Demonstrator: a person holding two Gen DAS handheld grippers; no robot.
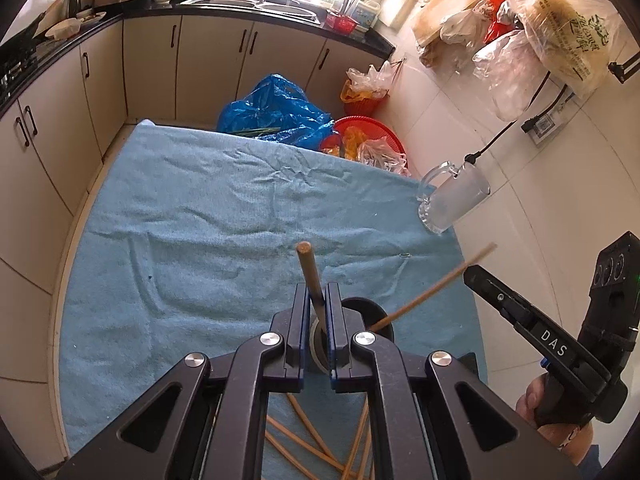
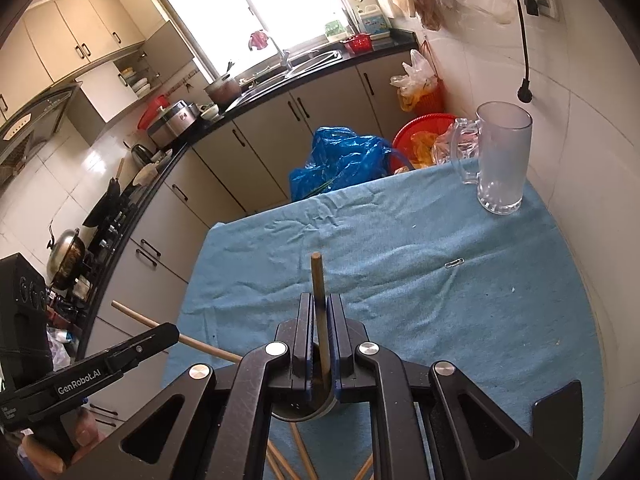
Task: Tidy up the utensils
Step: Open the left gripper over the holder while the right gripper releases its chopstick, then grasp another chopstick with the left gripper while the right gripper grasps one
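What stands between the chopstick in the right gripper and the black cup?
Nothing visible. The right gripper is shut on its chopstick, whose lower end already meets the black cup at its mouth. The left gripper holds a second chopstick down into the same cup, close beside it but not across its path.

Chopstick [image 2: 319,280] between hand-held gripper [image 2: 320,316] jaws

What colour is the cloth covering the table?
Light blue; the cloth shows best in the right wrist view, wrinkled, under the glass mug.
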